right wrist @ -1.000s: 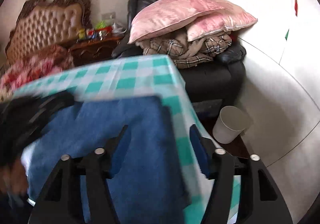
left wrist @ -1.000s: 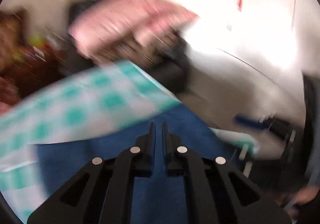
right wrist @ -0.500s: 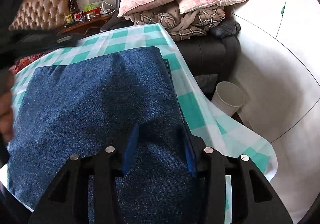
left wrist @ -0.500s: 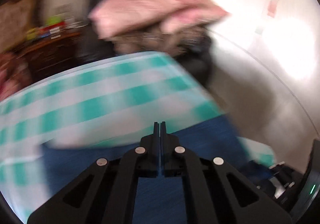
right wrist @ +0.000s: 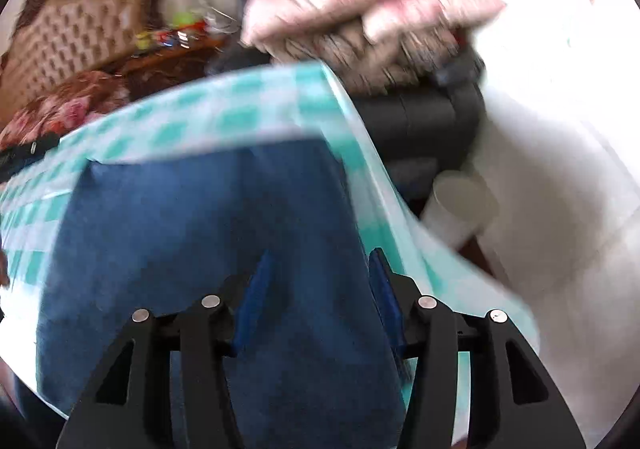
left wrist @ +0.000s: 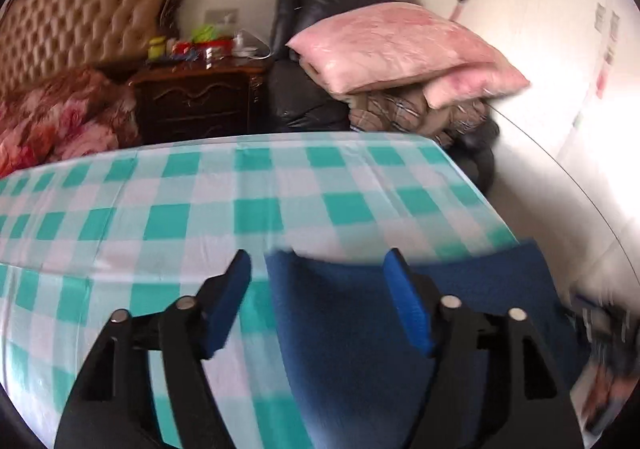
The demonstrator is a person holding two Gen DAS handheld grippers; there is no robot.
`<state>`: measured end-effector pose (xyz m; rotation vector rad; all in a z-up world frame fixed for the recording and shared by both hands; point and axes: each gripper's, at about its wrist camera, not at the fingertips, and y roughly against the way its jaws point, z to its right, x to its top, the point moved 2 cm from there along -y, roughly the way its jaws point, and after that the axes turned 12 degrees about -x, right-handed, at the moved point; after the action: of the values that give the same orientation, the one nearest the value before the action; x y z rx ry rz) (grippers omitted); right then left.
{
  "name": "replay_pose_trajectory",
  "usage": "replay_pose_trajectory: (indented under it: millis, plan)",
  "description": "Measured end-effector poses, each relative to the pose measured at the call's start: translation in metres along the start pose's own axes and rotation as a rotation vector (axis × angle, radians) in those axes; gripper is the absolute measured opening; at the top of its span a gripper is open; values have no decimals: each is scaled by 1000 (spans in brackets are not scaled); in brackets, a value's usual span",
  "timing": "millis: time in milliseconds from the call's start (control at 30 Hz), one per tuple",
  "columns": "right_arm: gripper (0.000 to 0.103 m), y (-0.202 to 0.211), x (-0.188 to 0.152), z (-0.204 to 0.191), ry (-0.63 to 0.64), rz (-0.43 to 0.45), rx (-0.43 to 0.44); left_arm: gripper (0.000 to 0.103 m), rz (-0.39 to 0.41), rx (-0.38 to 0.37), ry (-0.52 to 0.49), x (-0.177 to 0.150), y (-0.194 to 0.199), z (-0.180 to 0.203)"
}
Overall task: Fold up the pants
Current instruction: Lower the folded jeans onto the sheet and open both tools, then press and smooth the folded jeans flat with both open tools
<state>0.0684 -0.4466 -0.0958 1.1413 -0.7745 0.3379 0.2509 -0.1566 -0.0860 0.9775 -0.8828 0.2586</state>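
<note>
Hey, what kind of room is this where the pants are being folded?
Most likely a bedroom at home: a tufted headboard with a floral blanket, a wooden nightstand beside it, and pink pillows piled on a dark armchair.

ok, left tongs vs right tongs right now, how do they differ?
Left tongs gape wider, jaws opening, straddling the pants' left edge, one pad over the checked tablecloth. Right tongs stand narrower, also opening, over the pants' right part. Shared: blue pads, neither pinching denim.
</note>
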Motion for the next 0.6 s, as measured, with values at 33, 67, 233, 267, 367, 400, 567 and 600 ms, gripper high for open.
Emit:
replay_pose_trajectory:
  millis: [33,67,233,267,367,400,567,600]
  plan:
    - [51,0,9,-6,18,10,13,78,8,10,-16,-8,9,7]
    - [56,-3,18,-12,35,19,32,83,12,-8,-27,-15,16,14]
    - [58,-56,40,-24,86,-68,-36,78,-22,-19,-91,-73,51,51]
    - [58,-63,38,-22,93,-83,-51,67,-38,-36,-84,-83,54,56]
    - [67,-74,31,-14,46,-103,-11,29,-132,-69,-77,-116,46,63]
    - [70,-76,30,-12,33,-113,-2,27,-175,-72,-44,-129,38,59]
    - [70,-63,28,-10,23,-93,-13,30,-186,-61,-59,-142,30,57]
    - [69,-47,26,-10,25,-64,-19,32,-175,-46,-69,-141,34,58]
